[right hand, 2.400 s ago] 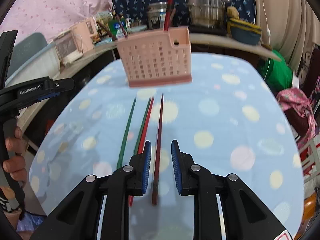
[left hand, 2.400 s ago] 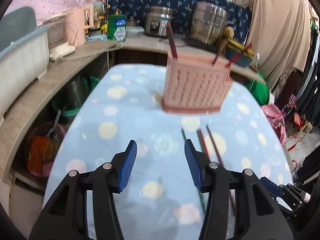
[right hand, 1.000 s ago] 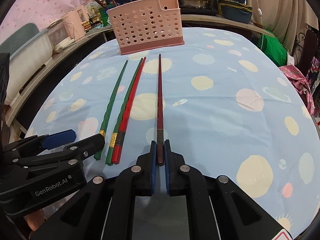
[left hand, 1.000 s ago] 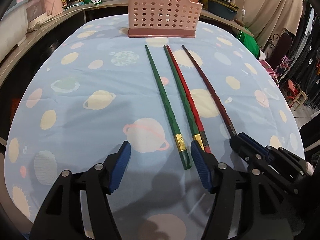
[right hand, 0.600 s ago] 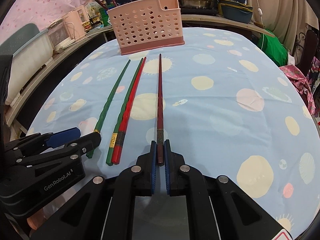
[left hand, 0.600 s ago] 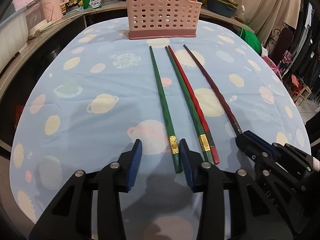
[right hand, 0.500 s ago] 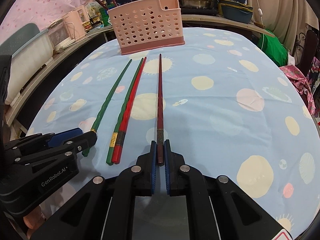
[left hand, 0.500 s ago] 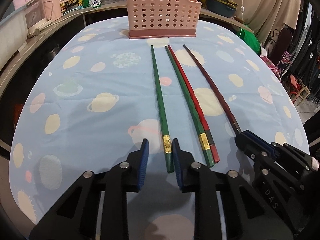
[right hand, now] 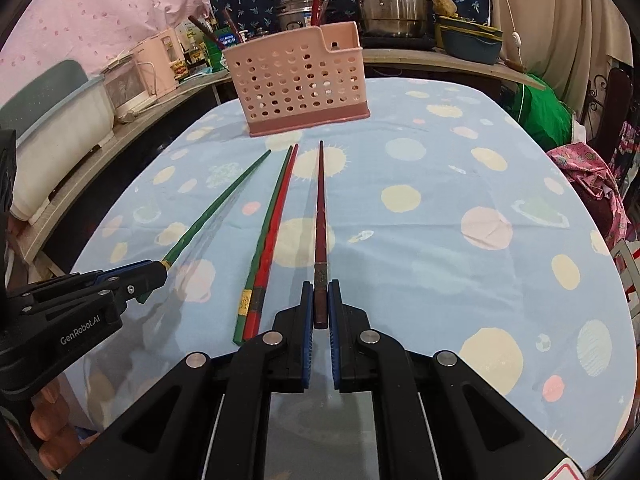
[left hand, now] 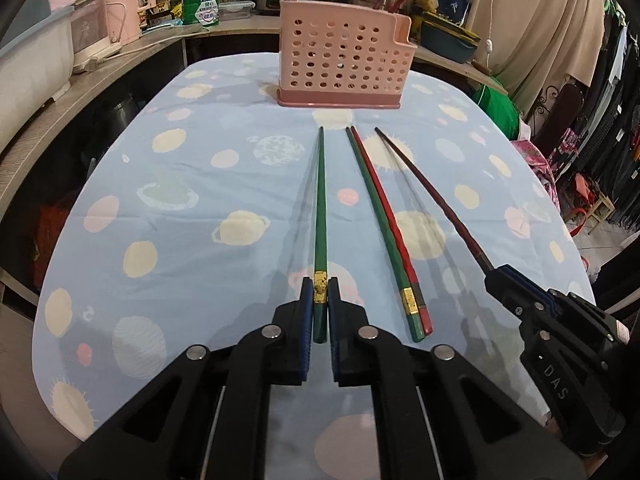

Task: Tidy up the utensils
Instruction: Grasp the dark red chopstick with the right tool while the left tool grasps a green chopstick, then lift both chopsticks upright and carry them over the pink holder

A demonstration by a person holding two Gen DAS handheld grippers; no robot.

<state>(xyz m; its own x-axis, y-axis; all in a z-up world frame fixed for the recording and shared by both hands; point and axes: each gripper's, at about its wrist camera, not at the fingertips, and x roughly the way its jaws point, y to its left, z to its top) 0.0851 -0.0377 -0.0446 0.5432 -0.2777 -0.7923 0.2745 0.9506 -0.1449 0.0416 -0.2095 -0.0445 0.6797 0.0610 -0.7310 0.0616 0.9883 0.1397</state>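
My left gripper (left hand: 320,292) has its jaws closing, and the pads press the gold-banded end of a green chopstick (left hand: 321,200). The stick hangs a little above the blue planet-print tablecloth (left hand: 200,200) and casts a shadow. My right gripper (right hand: 320,292) is shut on the thick end of a dark red chopstick (right hand: 321,208), also slightly raised. Between them a green and a red chopstick (left hand: 384,216) lie side by side on the cloth. All tips point at the pink perforated utensil basket (left hand: 344,60) at the far end, which holds several chopsticks.
Counters behind the table carry steel pots (right hand: 390,0), a pink appliance (right hand: 168,60) and a white tub (left hand: 28,64). A green bag (right hand: 540,112) and hanging clothes (left hand: 612,128) crowd the right side. A person's fingers (right hand: 52,432) hold the left gripper's handle.
The left jaws went from wide open to closed on the green chopstick and raised it a little off the cloth. The right gripper kept its hold on the dark red chopstick.
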